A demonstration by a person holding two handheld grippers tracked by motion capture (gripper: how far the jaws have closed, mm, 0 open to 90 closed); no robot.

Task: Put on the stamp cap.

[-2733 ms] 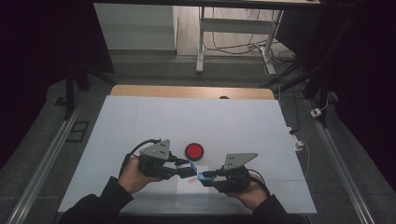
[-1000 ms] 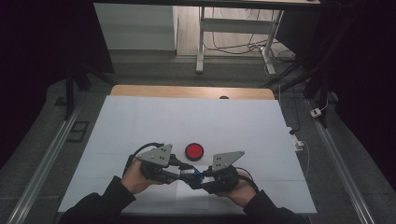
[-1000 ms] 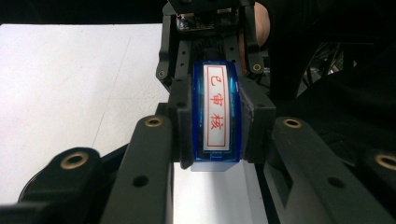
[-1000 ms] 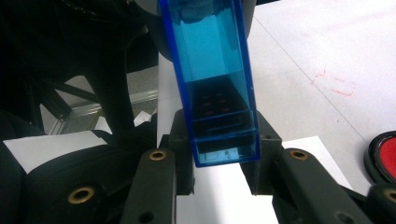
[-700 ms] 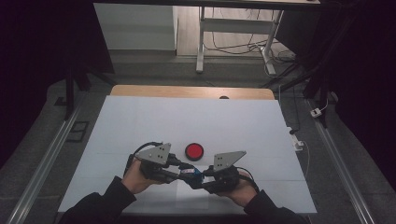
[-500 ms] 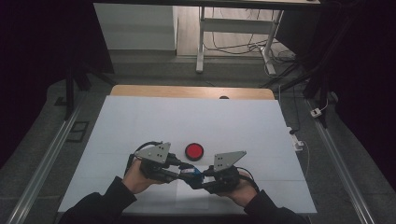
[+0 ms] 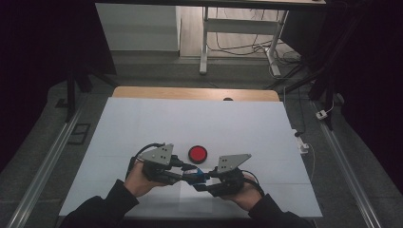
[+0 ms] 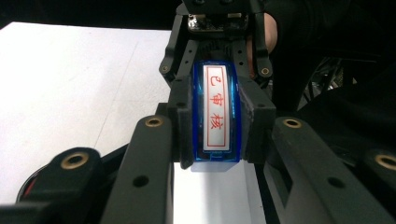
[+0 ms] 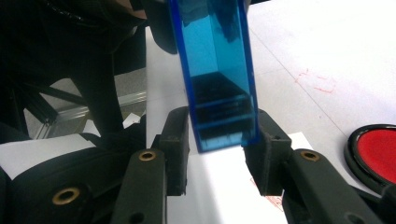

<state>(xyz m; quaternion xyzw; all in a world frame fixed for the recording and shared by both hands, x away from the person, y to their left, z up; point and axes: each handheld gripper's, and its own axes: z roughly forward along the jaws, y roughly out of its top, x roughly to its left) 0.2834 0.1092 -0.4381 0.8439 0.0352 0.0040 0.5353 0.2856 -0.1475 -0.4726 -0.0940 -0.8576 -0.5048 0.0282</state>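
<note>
- Basically one blue stamp (image 8: 216, 114), held off the table (image 7: 142, 123) between both grippers, beside the one red ink pad (image 7: 197, 153).
- Left gripper (image 7: 183, 175) was clamped on its flat sides.
- Right gripper (image 9: 217, 144) had just been opening; pads bracketed the stamp's end, not visibly pressing.
- Rigid, light, slick plastic; best gripped on the flat sides.
</note>
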